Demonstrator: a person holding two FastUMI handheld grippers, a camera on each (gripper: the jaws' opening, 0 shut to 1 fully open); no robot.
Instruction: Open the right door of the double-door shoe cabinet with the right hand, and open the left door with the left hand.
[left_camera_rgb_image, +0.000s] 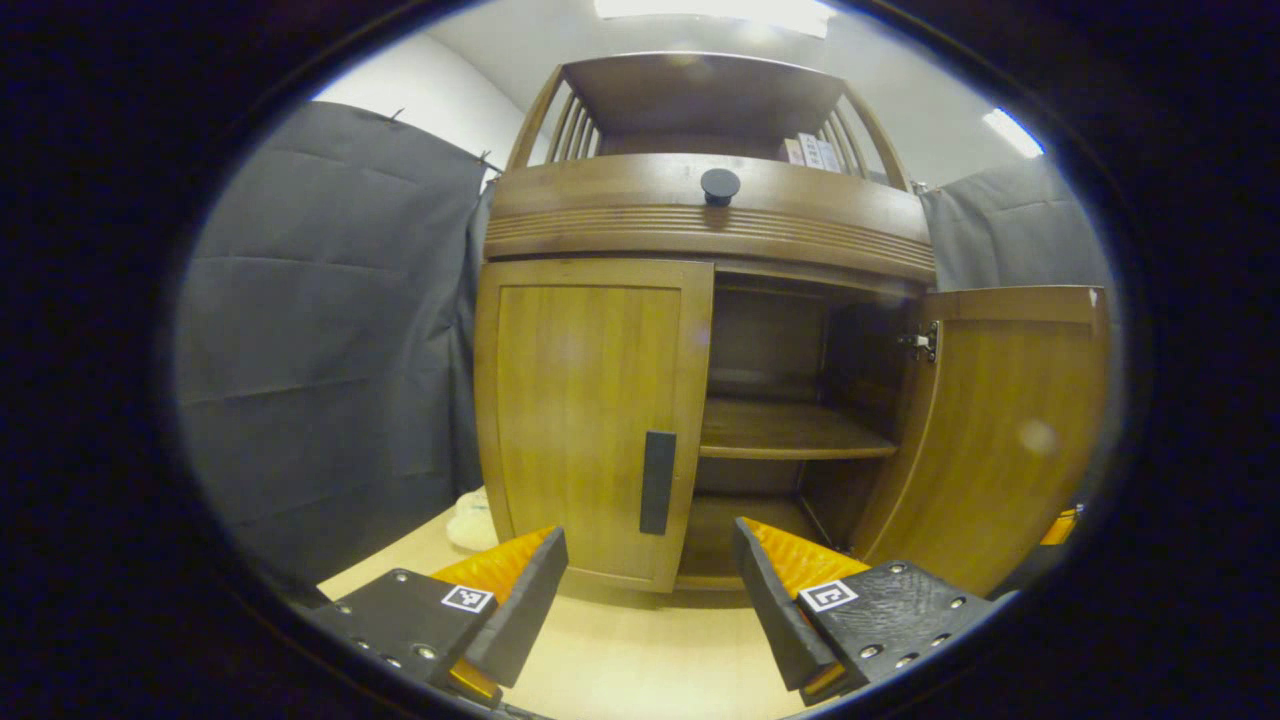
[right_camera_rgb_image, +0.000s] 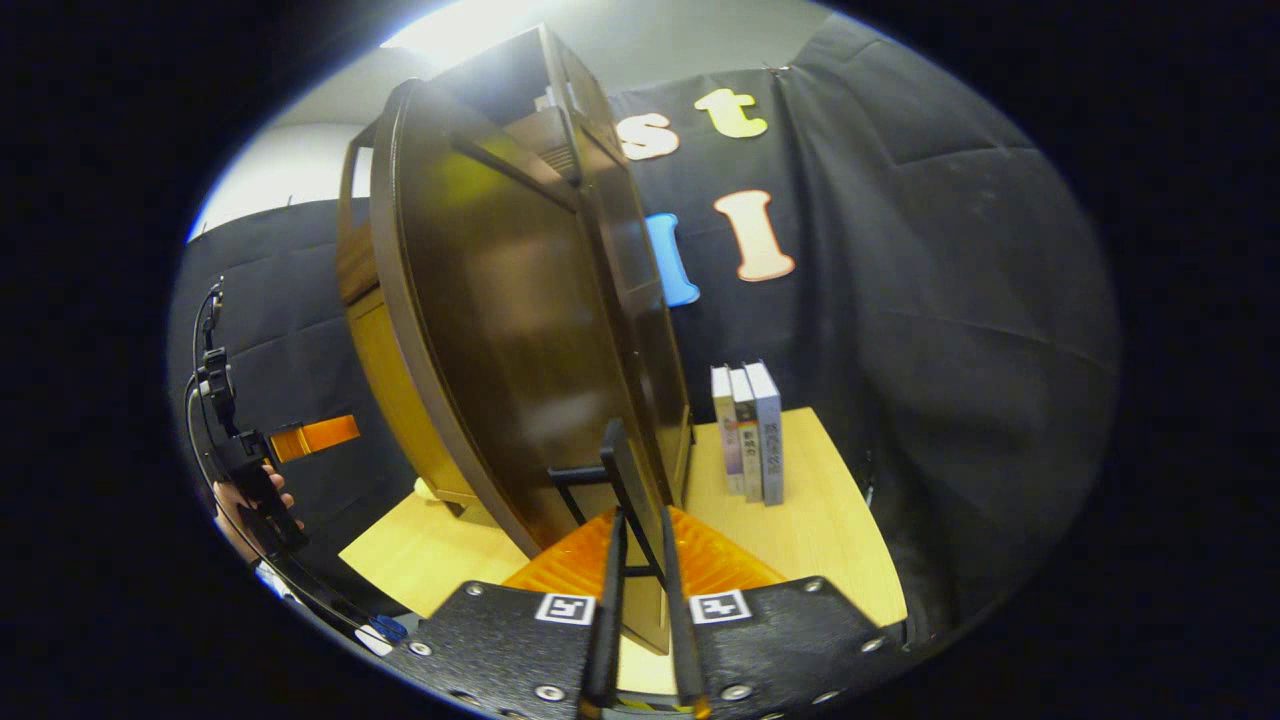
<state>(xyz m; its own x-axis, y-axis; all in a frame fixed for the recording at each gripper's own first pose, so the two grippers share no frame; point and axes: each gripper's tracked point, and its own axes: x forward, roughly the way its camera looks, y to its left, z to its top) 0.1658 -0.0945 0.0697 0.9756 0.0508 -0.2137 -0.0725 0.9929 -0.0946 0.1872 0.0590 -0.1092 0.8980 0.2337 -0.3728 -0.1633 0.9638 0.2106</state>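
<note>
Shoe cabinet (left_camera_rgb_image: 700, 330) stands on the table (left_camera_rgb_image: 640, 650), right door (left_camera_rgb_image: 1000, 430) swung wide, left door (left_camera_rgb_image: 590, 420) closed. Right gripper (right_camera_rgb_image: 640, 560) is clenched on the right door's handle (right_camera_rgb_image: 625, 480); left gripper (left_camera_rgb_image: 650, 580) gapes wide, apart from the left door's handle (left_camera_rgb_image: 657, 482). Right gripper view adds three books (right_camera_rgb_image: 748, 435) beside the cabinet.

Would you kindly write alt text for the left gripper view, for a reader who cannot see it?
A wooden shoe cabinet stands ahead with its right door swung open onto bare inner shelves, while the left door is shut, its dark vertical handle untouched. The open left gripper sits low in front of that handle, above a pale tabletop.
</note>
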